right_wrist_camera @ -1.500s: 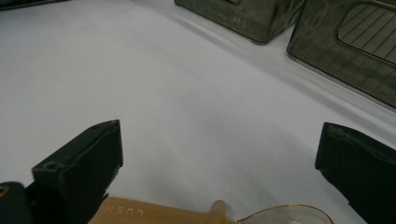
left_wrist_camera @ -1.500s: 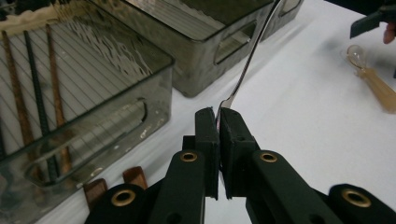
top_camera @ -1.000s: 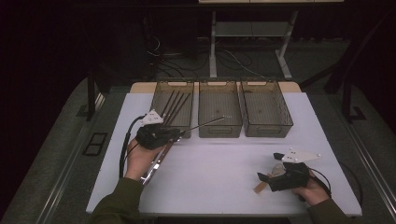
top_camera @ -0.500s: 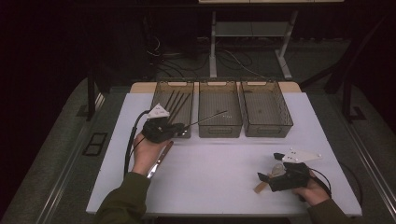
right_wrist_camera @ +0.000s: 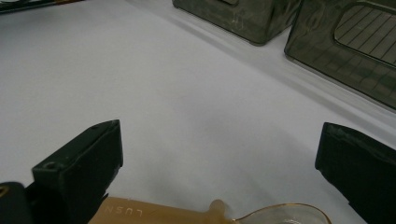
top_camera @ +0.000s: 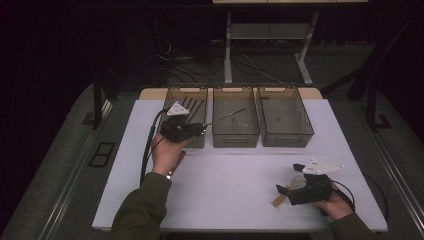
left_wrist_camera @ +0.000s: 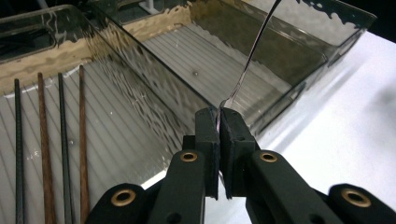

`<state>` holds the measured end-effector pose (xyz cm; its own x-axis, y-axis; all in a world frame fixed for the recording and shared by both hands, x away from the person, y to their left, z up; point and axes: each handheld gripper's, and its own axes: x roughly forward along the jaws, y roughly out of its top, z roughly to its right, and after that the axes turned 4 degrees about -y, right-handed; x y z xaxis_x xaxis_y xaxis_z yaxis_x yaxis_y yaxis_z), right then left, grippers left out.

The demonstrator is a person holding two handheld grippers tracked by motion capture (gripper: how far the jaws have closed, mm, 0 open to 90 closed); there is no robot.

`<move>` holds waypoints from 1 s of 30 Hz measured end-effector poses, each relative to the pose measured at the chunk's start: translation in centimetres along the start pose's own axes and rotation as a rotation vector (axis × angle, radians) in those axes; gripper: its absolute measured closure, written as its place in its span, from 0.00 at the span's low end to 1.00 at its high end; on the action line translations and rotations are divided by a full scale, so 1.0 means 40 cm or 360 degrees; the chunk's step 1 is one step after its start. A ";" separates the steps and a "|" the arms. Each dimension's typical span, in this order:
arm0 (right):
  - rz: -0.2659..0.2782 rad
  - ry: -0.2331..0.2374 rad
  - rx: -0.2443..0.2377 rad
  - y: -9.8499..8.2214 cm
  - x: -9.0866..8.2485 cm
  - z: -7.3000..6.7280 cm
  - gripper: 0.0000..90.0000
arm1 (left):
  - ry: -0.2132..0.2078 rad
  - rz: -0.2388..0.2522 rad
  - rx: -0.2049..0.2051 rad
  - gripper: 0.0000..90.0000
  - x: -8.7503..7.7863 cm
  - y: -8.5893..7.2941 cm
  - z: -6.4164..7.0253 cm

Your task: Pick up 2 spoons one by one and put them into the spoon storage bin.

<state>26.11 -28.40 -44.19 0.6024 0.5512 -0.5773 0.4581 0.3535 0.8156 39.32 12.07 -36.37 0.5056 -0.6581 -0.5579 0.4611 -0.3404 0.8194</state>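
My left gripper (top_camera: 199,129) is shut on a thin metal utensil (top_camera: 225,118), which slants up and to the right over the middle bin (top_camera: 235,140). In the left gripper view the jaws (left_wrist_camera: 219,122) pinch the utensil's lower end, and its stem (left_wrist_camera: 254,46) rises over that bin. Several chopsticks (left_wrist_camera: 63,140) lie in the left bin (top_camera: 176,98). My right gripper (top_camera: 291,179) rests at the table's front right, open wide. In the right gripper view a tan-handled spoon with a clear bowl (right_wrist_camera: 187,215) lies on the table between its jaws (right_wrist_camera: 219,140), untouched.
Three smoky clear bins stand side by side at the back of the white table (top_camera: 225,175); the right bin (top_camera: 286,140) looks bare inside. Beyond the table's far edge are dark floor, cables and a desk frame (top_camera: 270,45).
My left hand has carried the metal utensil up and to the right, from the left bin's front toward the middle bin. The right hand and its gripper have stayed still.
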 end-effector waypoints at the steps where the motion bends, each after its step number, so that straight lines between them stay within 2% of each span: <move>1: 0.0001 0.0001 -0.0002 0.000 0.000 0.000 0.01 | 0.0008 -0.0007 0.0005 0.96 0.005 0.008 0.000; 6: 0.0001 0.0001 0.0000 0.000 0.000 0.000 0.01 | 0.0029 -0.0019 0.0002 0.96 0.024 0.036 -0.001; 7: 0.0004 0.0002 -0.0001 0.000 -0.001 0.000 0.01 | 0.0026 0.0003 -0.0021 0.96 0.031 0.041 0.001; 11: 0.0005 0.0005 0.0001 0.000 -0.001 0.000 0.01 | 0.0045 -0.0019 -0.0017 0.96 0.044 0.059 -0.001; 14: 0.0005 0.0006 -0.0002 0.000 -0.001 0.000 0.01 | 0.0070 -0.0018 -0.0040 0.96 0.057 0.071 -0.001; 20: 0.0007 0.0008 -0.0004 0.000 -0.002 -0.001 0.01 | 0.0103 -0.0024 -0.0065 0.95 0.087 0.086 -0.006; 21: 0.0005 0.0009 0.0000 0.000 -0.002 -0.001 0.01 | 0.0102 -0.0031 -0.0047 0.96 0.091 0.088 -0.008; 24: 0.0005 0.0011 -0.0004 0.000 -0.001 -0.001 0.01 | 0.0116 -0.0031 -0.0070 0.95 0.113 0.096 -0.003; 30: 0.0009 0.0015 -0.0006 0.000 -0.002 -0.001 0.01 | 0.0140 -0.0079 -0.0082 0.95 0.154 0.104 0.003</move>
<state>26.03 -28.42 -44.15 0.5984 0.5604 -0.5725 0.4525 0.3533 0.8188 44.25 6.52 -36.37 0.5423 -0.5792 -0.6086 0.5228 -0.3344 0.7841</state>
